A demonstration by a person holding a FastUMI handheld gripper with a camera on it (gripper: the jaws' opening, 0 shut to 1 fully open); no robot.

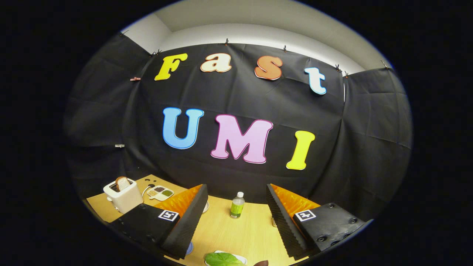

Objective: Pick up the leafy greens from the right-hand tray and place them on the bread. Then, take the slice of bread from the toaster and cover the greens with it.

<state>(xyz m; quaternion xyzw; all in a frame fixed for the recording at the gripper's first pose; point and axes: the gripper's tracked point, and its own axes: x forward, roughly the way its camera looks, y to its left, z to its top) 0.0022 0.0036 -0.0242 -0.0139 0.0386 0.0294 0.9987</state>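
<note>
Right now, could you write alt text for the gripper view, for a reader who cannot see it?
The open gripper hovers over a wooden table, leafy greens on a white tray between its fingers. Beyond stand a bottle and a toaster holding bread.

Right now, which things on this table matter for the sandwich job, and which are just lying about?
For the job: leafy greens on a white tray, between the open gripper's fingers; toaster; bread slice in it.

Lying about: green bottle; divided dish beside the toaster.
</note>
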